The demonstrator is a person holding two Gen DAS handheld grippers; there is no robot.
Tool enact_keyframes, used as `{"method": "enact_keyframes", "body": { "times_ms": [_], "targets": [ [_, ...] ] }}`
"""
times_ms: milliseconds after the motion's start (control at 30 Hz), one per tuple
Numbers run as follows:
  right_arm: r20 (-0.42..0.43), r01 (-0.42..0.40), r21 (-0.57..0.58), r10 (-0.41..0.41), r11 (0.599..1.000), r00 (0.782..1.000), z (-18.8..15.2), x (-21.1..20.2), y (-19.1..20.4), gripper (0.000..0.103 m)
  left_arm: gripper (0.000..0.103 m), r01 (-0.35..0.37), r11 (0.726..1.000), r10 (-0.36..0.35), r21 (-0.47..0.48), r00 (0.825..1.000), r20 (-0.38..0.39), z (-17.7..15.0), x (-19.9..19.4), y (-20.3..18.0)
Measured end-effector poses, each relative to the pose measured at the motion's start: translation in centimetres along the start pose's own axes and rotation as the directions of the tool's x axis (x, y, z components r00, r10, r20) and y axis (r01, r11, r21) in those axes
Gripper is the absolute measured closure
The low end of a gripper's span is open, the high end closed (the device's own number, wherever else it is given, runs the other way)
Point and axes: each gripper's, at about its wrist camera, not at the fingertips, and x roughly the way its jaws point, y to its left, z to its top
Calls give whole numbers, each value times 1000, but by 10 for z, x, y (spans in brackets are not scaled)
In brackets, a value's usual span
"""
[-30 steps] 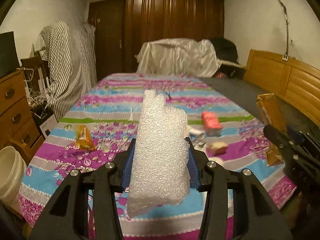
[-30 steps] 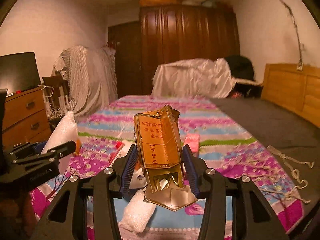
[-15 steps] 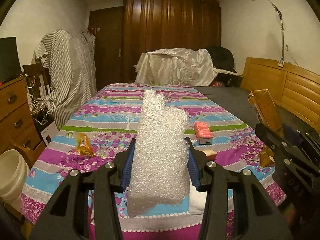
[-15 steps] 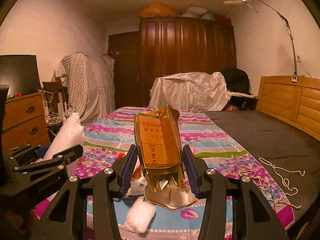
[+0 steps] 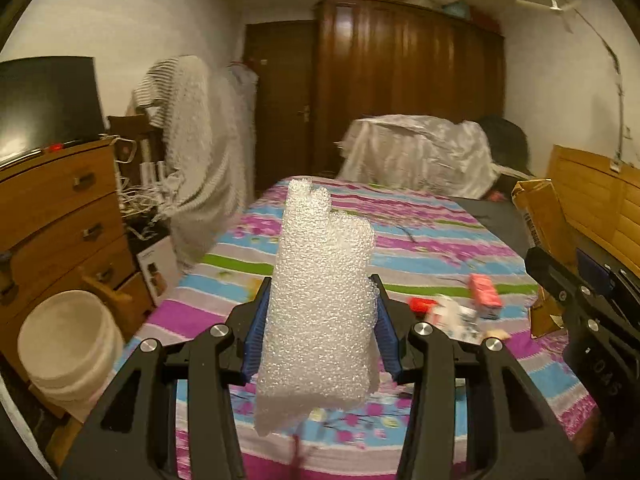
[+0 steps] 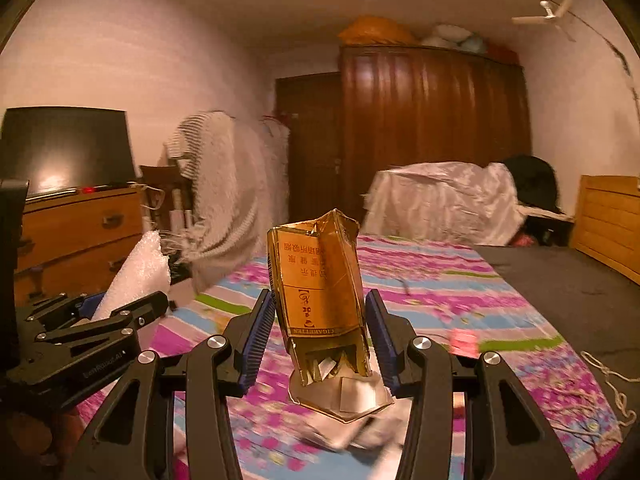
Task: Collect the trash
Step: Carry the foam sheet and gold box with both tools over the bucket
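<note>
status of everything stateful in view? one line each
left tongs: shut on foam
right tongs: shut on carton
foam: upright, lifted clear of bed
carton: torn open at its lower end, upside down, held off bed
pink pack: lying loose on bed
bucket: standing on floor by dresser
wardrobe: doors closed

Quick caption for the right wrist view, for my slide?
Right hand-held gripper shut on a gold carton above the bed.

Bedroom in a home: bed (image 5: 420,240) with striped floral sheet at centre; dark wooden wardrobe (image 5: 400,80) at rear; chest of drawers (image 5: 60,208) at left; ceiling fan (image 5: 554,2), upper right.
</note>
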Motion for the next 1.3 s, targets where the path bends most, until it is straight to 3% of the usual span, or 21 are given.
{"method": "enact_keyframes", "body": {
  "times_ms": [300,433,667,867,967,1033,1100,1133,1267,1300],
  "targets": [
    [-21,-175,-58,174,983,985,38,52,119,54,58,-159,984,160,-82,987,0,17,-2,101],
    [-40,-264,-92,261,960,964,52,71,180,54,58,-240,962,239,-131,971,-20,17,-9,154],
    [-114,-424,-123,412,897,904,72,113,295,54,58,-358,915,351,-187,934,-69,15,-19,232],
    [-224,-553,-138,518,822,826,78,150,388,54,58,-429,873,405,-230,902,-147,9,-18,305],
    [-316,-612,-123,554,781,770,75,182,435,54,58,-439,865,400,-243,896,-193,6,-11,333],
    [-392,-649,-94,571,755,721,72,205,468,54,58,-434,867,380,-244,893,-241,2,-2,348],
    [-450,-672,-68,578,738,680,66,227,482,54,58,-432,869,363,-240,887,-285,-2,10,364],
    [-494,-681,-45,576,731,651,63,242,498,54,58,-430,870,354,-239,885,-304,-5,15,367],
    [-618,-687,-8,536,727,575,42,289,534,54,58,-424,872,314,-246,869,-384,-19,38,394],
    [-636,-687,-11,525,726,565,37,294,535,54,58,-421,872,302,-250,865,-402,-24,42,402]
  ]
}}
